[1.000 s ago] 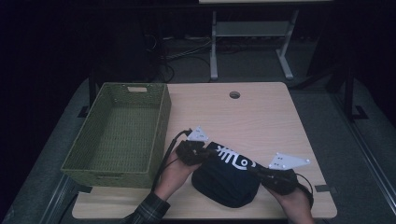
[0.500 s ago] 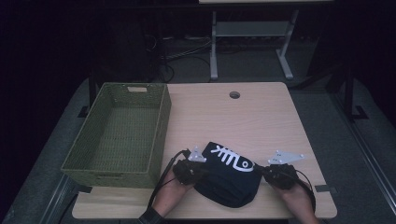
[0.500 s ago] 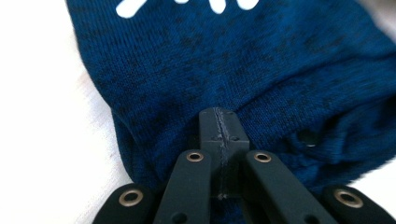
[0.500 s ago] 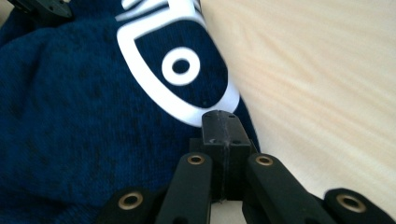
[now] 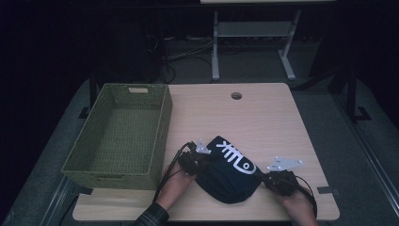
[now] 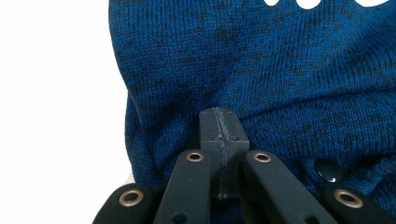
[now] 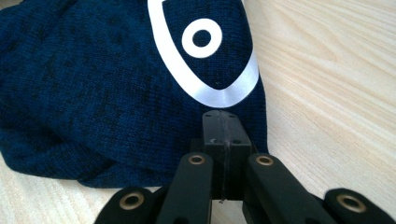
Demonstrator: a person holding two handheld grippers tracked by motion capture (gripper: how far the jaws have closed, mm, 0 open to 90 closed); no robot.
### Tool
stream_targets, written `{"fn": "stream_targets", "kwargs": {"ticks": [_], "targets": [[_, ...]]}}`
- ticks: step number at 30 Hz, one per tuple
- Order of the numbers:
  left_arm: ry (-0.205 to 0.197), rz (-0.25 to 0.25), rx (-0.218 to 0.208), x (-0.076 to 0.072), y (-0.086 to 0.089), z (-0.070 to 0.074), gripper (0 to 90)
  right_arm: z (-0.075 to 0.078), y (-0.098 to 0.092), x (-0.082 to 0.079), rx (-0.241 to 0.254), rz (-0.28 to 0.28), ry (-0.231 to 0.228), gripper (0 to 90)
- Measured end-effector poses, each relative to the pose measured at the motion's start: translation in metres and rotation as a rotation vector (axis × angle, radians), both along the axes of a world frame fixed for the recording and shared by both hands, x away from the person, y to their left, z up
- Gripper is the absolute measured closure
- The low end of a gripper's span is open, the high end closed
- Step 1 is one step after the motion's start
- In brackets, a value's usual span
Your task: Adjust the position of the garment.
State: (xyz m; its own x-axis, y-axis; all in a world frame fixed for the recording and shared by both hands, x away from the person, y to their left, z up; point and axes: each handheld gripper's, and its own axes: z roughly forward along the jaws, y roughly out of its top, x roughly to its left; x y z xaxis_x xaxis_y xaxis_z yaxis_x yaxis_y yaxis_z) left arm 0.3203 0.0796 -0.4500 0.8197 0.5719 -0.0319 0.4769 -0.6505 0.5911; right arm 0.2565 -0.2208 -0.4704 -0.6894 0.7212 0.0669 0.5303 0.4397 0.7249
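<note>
Dark blue knitted garment with white fish-bone print (image 5: 230, 176) lying bunched on the light wooden counter (image 5: 263, 117), between the two sets of fingers, near the counter's front edge. Left gripper (image 5: 195, 162) at the garment's left edge, fingers (image 6: 209, 128) pressed together, tips right against the knit in the left gripper view; fabric bulging just above and to both sides of the tips, small dark snap button (image 6: 325, 170) just right of them. Cannot tell whether any cloth is nipped between the closed fingers. Right gripper (image 5: 275, 178) at the garment's right edge, fingers (image 7: 212, 128) likewise pressed together, tips meeting the fold of knit just under the white curved fish-head print with its ring-shaped eye (image 7: 201, 38); bare wood grain directly right of the tips. No visible gap between either pair of fingers. Grey three-cornered plates showing on top of both grippers in the high view, hands behind them at the counter's near edge, left forearm in a plaid sleeve (image 5: 153, 217). Green woven rectangular basket (image 5: 162, 127) well left of the left fingers, on the counter's left side, apart from the garment. Round cable hole (image 5: 236, 95) in the counter far beyond both sets of fingers.
</note>
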Motion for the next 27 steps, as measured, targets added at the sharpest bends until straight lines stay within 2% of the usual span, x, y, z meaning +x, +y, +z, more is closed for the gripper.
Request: {"fn": "stream_targets", "kwargs": {"ticks": [2, 5, 9, 11, 15, 17, 20, 21, 22, 24, 27], "targets": [[0.009, 0.001, -0.013, 0.000, 0.001, 0.001, 90.0, 0.001, -0.001, 0.000, 0.006, 0.003, 0.004, 89.9], [0.025, 0.010, -0.048, 0.000, 0.004, 0.004, 89.8, 0.007, -0.006, -0.003, 0.041, 0.008, -0.009, 76.5], [0.033, 0.000, -0.084, -0.001, 0.006, 0.014, 76.9, 0.015, -0.017, -0.010, 0.063, -0.040, -0.059, 60.7], [0.027, -0.006, -0.087, 0.000, 0.007, 0.019, 69.4, 0.016, -0.025, -0.011, 0.069, -0.065, -0.057, 51.7], [0.010, -0.011, -0.105, 0.001, 0.008, 0.029, 56.9, 0.017, -0.044, -0.016, 0.082, -0.121, -0.076, 39.8], [0.014, -0.012, -0.104, 0.004, 0.007, 0.034, 49.8, 0.016, -0.051, -0.017, 0.082, -0.147, -0.070, 32.0], [0.007, -0.006, -0.119, 0.011, 0.010, 0.040, 42.2, 0.009, -0.061, -0.017, 0.058, -0.179, -0.053, 20.9], [0.007, -0.006, -0.119, 0.011, 0.010, 0.040, 38.9, 0.009, -0.061, -0.017, 0.058, -0.179, -0.053, 20.9], [0.005, -0.005, -0.123, 0.016, 0.010, 0.042, 36.9, 0.001, -0.064, -0.013, 0.021, -0.212, -0.027, 13.6], [-0.004, -0.003, -0.124, 0.018, 0.010, 0.042, 33.6, -0.003, -0.064, -0.010, -0.007, -0.234, -0.022, 11.1], [0.007, -0.008, -0.117, 0.025, 0.008, 0.041, 26.6, -0.009, -0.065, -0.005, -0.040, -0.258, -0.006, 6.5]]}}
